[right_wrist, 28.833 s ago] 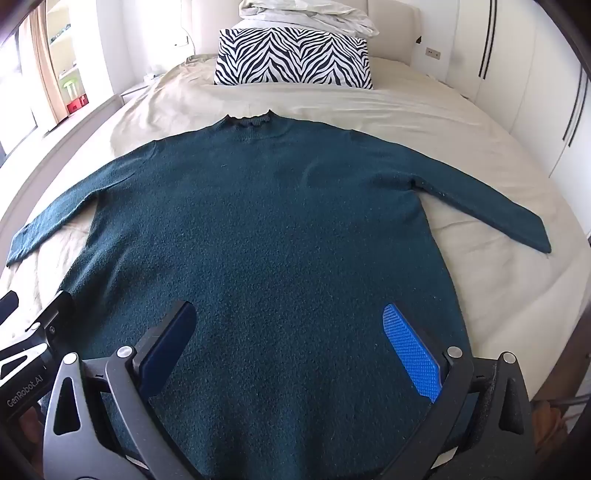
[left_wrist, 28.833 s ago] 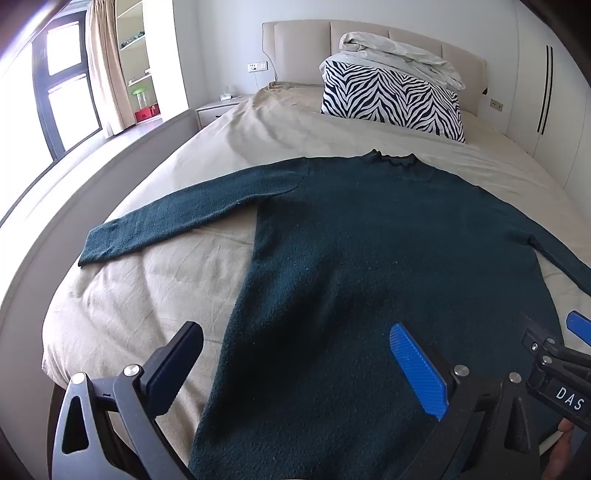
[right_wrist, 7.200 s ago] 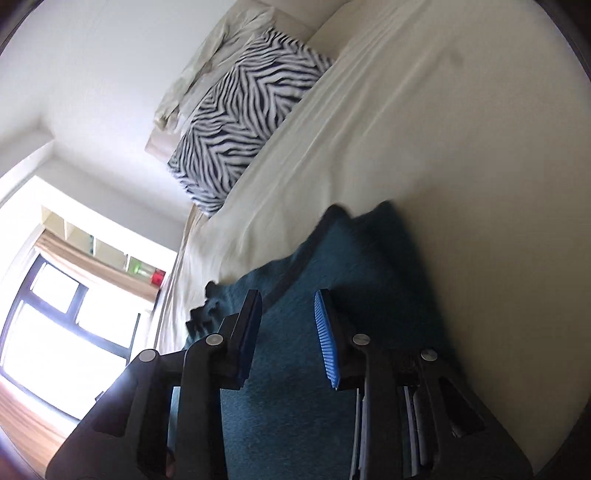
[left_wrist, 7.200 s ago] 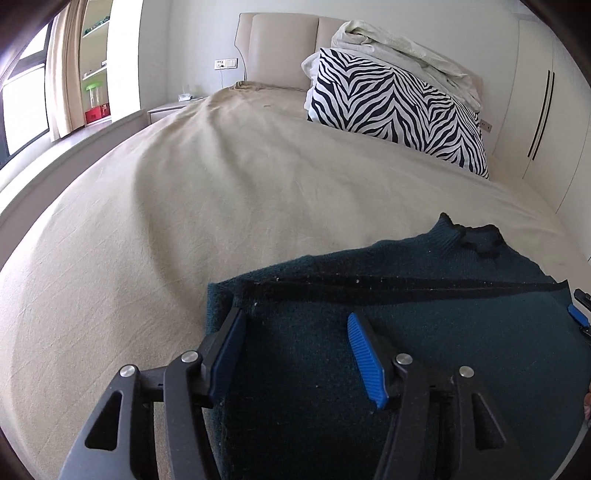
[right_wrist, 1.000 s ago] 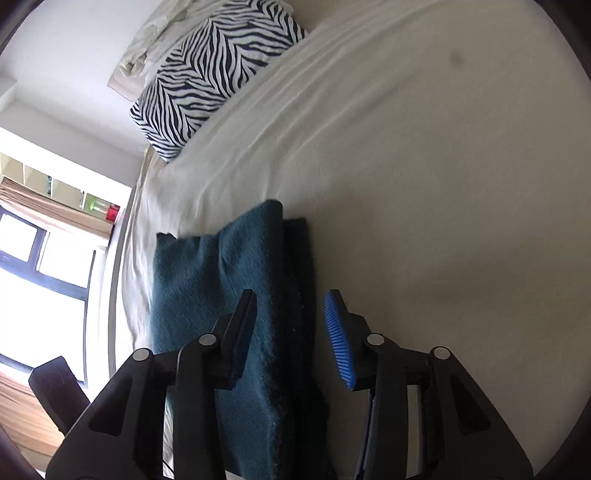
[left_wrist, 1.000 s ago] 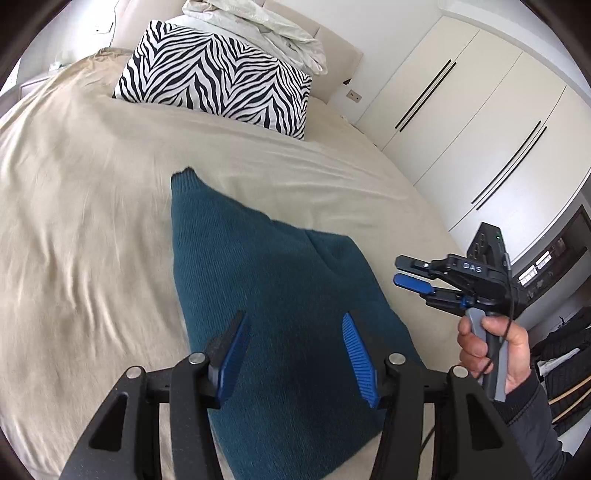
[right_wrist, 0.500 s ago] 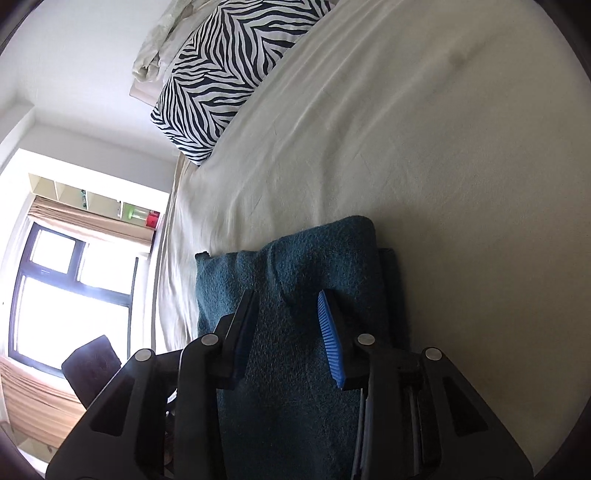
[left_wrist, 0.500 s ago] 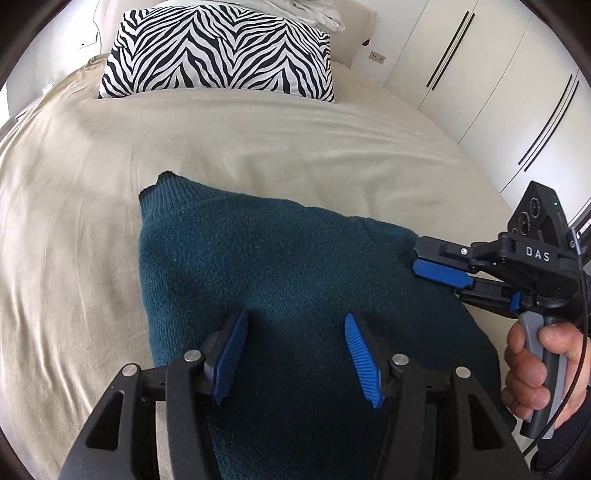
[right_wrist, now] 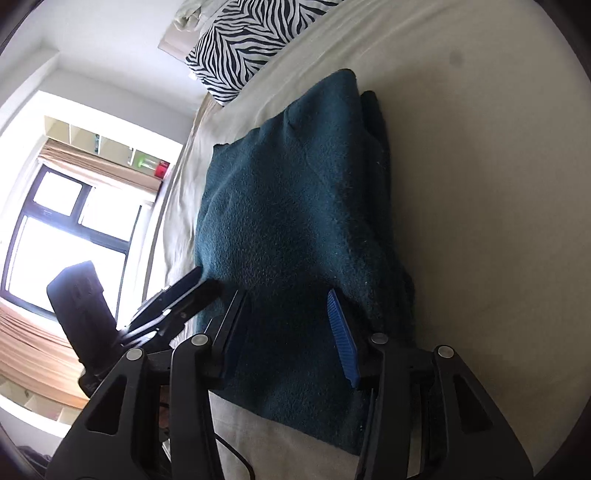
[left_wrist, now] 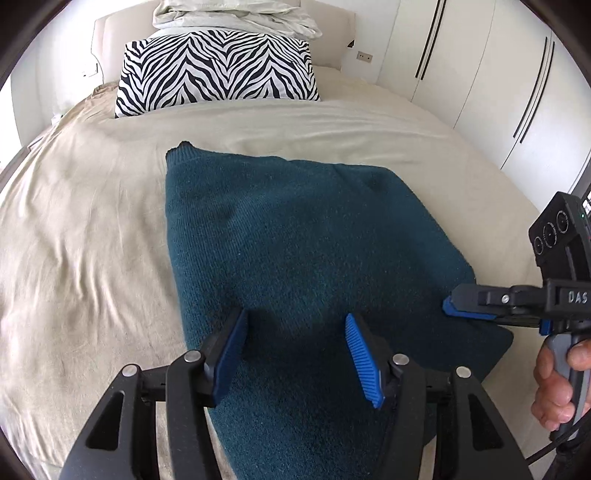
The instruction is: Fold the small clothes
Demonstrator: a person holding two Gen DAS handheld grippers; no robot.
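A dark teal knit sweater [left_wrist: 303, 236] lies folded into a thick rectangle on the beige bed [left_wrist: 81, 206]. It also shows in the right wrist view [right_wrist: 295, 206], with stacked layers along its right edge. My left gripper [left_wrist: 295, 343] is open and empty, just above the sweater's near end. My right gripper [right_wrist: 288, 325] is open and empty, low over the sweater's near right part. In the left wrist view the right gripper [left_wrist: 476, 308] comes in side-on at the sweater's right edge. In the right wrist view the left gripper [right_wrist: 177, 291] shows at the sweater's left edge.
A zebra-striped pillow [left_wrist: 214, 70] stands at the headboard with a crumpled pale duvet [left_wrist: 236, 14] on top. White wardrobe doors [left_wrist: 480, 66] line the right wall. A window [right_wrist: 70, 240] and shelves lie to the left of the bed.
Both grippers have drawn back toward the sweater's near end and sit lower over it. The right gripper's jaws have opened wider. The sweater lies in the same folded shape.
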